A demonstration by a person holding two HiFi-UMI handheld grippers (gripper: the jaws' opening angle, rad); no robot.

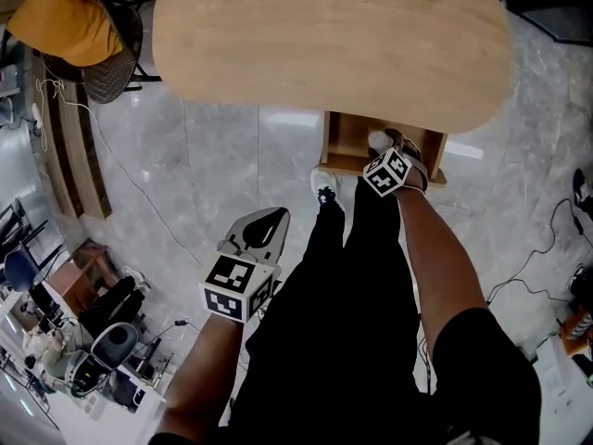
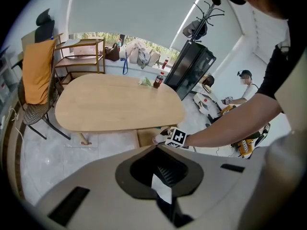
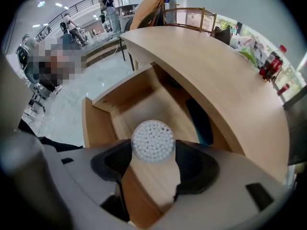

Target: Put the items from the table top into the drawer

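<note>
The person stands at the near edge of the oval bench [image 1: 324, 35]. The drawer [image 3: 97, 127] under it is pulled out toward them, at 12 o'clock from their feet. The right tongs [image 3: 154, 163] reach forward over that open drawer and are clamped on a white round brush [image 3: 152, 140], gripping its pale handle so the beaded head pokes out ahead of the tips. Held this way, the brush hangs above the drawer's bare wooden floor and touches nothing, so I judge it is about to be set down. The tongs seem to be kept low, under the bench edge, to clear the overhang.

Inside the drawer, at about 2 o'clock from the brush head, a dark teal thing [image 3: 199, 121] lies against the far side beneath the bench top. I cannot tell what it is. The open wood beside it looks like the obvious landing spot.

The left tongs [image 1: 274, 217] hang by the person's left leg, at 7 o'clock from the drawer. Their tips are together with nothing between them, idle and out of the way.

On the bench's far edge, at 1 o'clock, 2 items wait: a dark bottle with a red cap [image 3: 270, 64] and a green packet [image 3: 249, 55] just beside it. By my reckoning those are next.
</note>
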